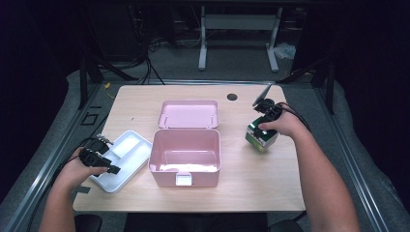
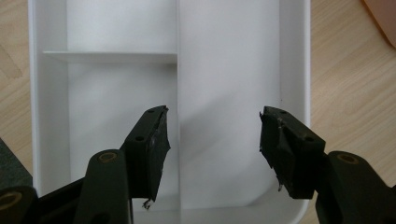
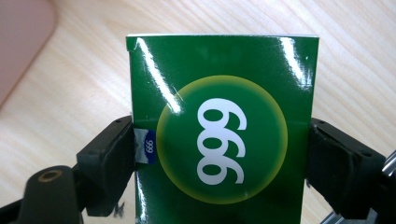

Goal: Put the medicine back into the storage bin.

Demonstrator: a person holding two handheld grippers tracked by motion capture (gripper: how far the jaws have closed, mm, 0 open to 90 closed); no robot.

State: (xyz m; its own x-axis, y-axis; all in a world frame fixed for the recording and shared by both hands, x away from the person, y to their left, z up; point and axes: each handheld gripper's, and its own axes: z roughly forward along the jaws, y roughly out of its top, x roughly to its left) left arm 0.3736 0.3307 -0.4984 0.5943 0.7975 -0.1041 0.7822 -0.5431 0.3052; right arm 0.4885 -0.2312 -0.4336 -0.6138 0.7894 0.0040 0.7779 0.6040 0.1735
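Observation:
A green box (image 3: 219, 130) printed with "999" in a yellow circle sits between the jaws of my right gripper (image 3: 219, 163), which is shut on its two sides. In the high view that green box (image 1: 261, 137) is at the right of the table, under my right gripper (image 1: 265, 121). My left gripper (image 2: 212, 149) is open above a white divided tray (image 2: 233, 60), nothing between its jaws. From above, the left gripper (image 1: 99, 159) hangs over the near left end of the white tray (image 1: 126, 150). An open pink box (image 1: 185, 152) stands mid-table.
The pink box's lid (image 1: 188, 114) lies flat behind it. A dark round hole (image 1: 232, 96) marks the table's far side. Bare wood lies between the pink box and the green box and along the front edge (image 1: 193, 205).

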